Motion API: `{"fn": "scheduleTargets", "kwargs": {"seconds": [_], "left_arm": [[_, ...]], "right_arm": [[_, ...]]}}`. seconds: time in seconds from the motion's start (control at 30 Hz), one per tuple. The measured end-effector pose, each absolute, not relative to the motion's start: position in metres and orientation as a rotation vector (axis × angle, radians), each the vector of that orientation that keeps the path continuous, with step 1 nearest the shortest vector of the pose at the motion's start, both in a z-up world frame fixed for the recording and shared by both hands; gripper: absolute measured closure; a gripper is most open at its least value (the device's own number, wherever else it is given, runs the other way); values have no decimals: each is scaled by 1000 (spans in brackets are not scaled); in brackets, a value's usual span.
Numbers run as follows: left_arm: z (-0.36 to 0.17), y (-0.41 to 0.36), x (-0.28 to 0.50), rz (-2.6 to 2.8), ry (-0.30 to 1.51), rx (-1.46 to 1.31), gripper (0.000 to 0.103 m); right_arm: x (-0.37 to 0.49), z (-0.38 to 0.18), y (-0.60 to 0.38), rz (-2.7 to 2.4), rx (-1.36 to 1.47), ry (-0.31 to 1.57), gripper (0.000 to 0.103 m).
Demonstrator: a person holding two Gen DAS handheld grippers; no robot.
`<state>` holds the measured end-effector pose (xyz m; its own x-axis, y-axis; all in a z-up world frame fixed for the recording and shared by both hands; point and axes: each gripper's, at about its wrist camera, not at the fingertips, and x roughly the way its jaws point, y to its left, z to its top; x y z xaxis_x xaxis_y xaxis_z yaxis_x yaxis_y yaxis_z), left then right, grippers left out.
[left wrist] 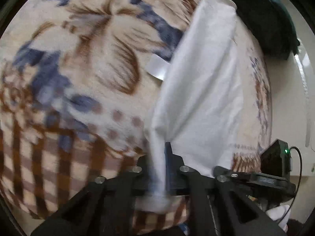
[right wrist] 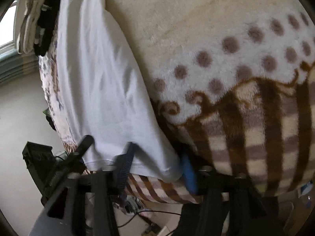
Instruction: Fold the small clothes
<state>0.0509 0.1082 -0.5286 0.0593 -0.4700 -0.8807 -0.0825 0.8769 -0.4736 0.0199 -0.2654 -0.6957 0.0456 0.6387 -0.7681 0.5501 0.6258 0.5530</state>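
A white garment (left wrist: 202, 82) lies stretched in a long strip over a patterned blanket (left wrist: 78, 59). My left gripper (left wrist: 160, 153) is shut on a bunched corner of the garment at its near end. In the right wrist view the same white garment (right wrist: 102, 90) runs away from me. My right gripper (right wrist: 155, 157) has its jaws apart, and the garment's hemmed near edge drapes between and over its fingers (right wrist: 126, 159). The other gripper (right wrist: 84, 143) shows at the garment's left corner.
The blanket (right wrist: 236, 68) has dots, brown stripes and blue flowers and covers the bed. A dark green cloth pile (left wrist: 271, 19) lies at the far right. White and black clothes (right wrist: 37, 23) lie at the far end. A cable (right wrist: 149, 214) runs below the bed edge.
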Motion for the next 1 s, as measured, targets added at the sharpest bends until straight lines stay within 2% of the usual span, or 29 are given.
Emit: {"fn": "scheduleTargets", "kwargs": {"seconds": [0.03,0.3,0.5,0.6,0.63,0.67,0.73,0.77,0.83,0.87,0.9,1.0], "left_arm": [[-524,103,48,-308,1482,-434,97],[-497,94,24,-270,1455,-467,97],[-503,76,-8,-282,1544,-507,97],[-516,70,-9,-251,1619,-476,92],[-517,69,-5,-233,1627,-473,87],[-514,71,-1,-208,1632,-472,83],[-502,81,7,-187,1614,-484,77],[-492,87,15,-165,1601,-470,74],[-469,99,36,-150,1538,-460,51],[-459,103,50,-144,1506,-466,45],[-452,108,63,-152,1474,-487,39],[-436,109,126,-185,1381,-540,39]], "right_arm": [[19,-695,-266,103,1005,1609,97],[15,-663,-267,130,903,1609,98],[-9,-649,-292,130,837,1685,98],[-18,-656,-302,135,811,1729,96],[-18,-662,-307,134,836,1754,94],[-18,-667,-311,134,839,1776,85],[-11,-665,-320,137,797,1805,79],[-6,-656,-323,140,760,1787,64],[9,-632,-332,130,662,1741,44],[17,-621,-336,122,630,1717,37],[29,-607,-340,103,604,1679,37],[72,-579,-346,74,600,1591,37]]}}
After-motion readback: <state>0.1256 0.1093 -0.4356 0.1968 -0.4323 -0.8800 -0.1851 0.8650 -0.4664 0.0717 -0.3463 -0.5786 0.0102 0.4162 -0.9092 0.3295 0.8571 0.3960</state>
